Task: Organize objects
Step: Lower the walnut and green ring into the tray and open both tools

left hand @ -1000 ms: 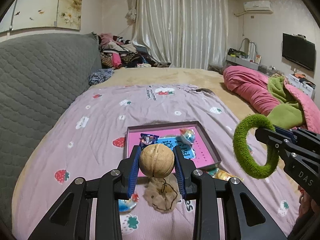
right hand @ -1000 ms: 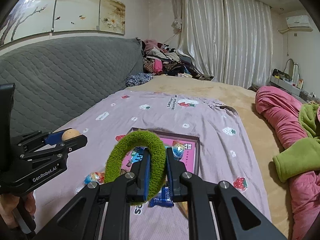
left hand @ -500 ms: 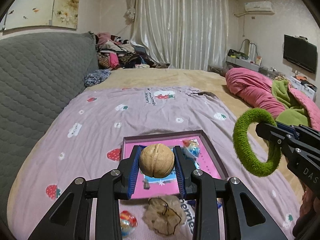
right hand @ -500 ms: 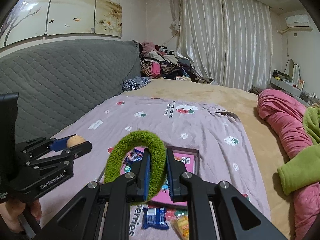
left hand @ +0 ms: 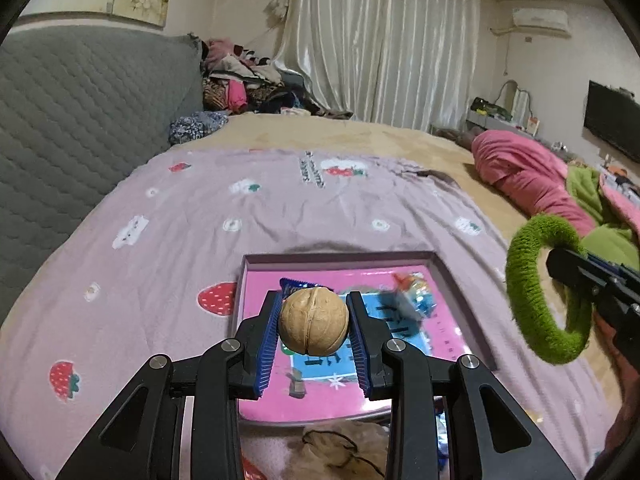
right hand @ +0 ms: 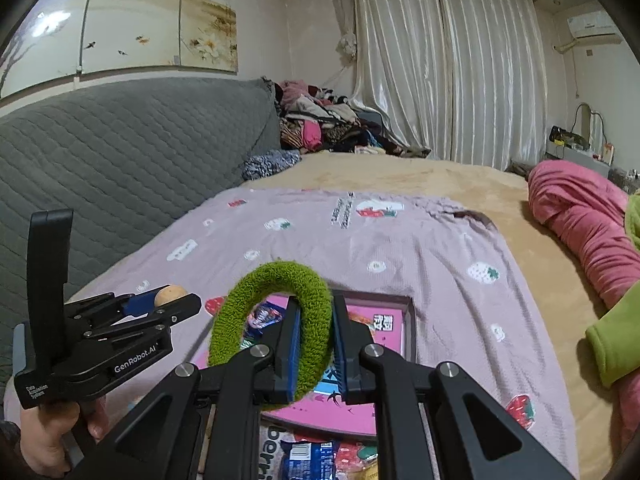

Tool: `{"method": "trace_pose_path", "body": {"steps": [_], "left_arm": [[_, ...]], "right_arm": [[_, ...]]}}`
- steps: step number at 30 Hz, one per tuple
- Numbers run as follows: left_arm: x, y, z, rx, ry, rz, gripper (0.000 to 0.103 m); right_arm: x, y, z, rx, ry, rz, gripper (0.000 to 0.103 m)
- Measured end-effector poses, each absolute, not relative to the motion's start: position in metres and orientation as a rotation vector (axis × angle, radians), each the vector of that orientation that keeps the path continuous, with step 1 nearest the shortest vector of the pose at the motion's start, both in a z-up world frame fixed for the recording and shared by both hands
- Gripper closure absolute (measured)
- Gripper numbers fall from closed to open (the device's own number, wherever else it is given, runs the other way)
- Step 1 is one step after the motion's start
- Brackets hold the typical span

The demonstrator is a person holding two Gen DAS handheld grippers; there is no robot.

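Gripping a walnut [left hand: 313, 321] between their blue pads, the left tongs [left hand: 313, 332] hang above the shallow pink box [left hand: 452, 280] that lies on the strawberry-print blanket [left hand: 200, 220] covering the bed. The right tongs [right hand: 313, 344] are closed on one side of a fuzzy green hair ring [right hand: 272, 332], which stands upright over the same box. Inside the box lie a blue wrapped snack [left hand: 298, 285] and a shiny wrapped candy [left hand: 416, 294]. Just beside the box's near edge lie a tan crumpled object [left hand: 340, 452], only partly visible, and a blue snack packet [right hand: 308, 460]. A person's hand [right hand: 44, 436] holds the left tool's handle.
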State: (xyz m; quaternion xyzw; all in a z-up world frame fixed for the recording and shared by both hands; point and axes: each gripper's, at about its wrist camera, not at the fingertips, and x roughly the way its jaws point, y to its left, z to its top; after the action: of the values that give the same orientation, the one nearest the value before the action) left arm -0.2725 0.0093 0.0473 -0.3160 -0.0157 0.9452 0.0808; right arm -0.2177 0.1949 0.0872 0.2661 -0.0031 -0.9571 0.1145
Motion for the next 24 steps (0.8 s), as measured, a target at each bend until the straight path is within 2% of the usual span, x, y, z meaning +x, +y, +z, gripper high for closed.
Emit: {"method": "trace_pose_path", "body": {"steps": [11,24], "left_arm": [[-0.308,0.006,-0.020,-1.039,-0.083,2.830,0.069],[-0.329,0.012,-0.060,-1.099,-0.039,2.778,0.069]], "right_arm": [[-0.252,0.194,0.027,0.872,-0.079,-2.780,0.088],[-0.284,0.185,-0.033,1.043,0.001,-2.767,0.088]]}}
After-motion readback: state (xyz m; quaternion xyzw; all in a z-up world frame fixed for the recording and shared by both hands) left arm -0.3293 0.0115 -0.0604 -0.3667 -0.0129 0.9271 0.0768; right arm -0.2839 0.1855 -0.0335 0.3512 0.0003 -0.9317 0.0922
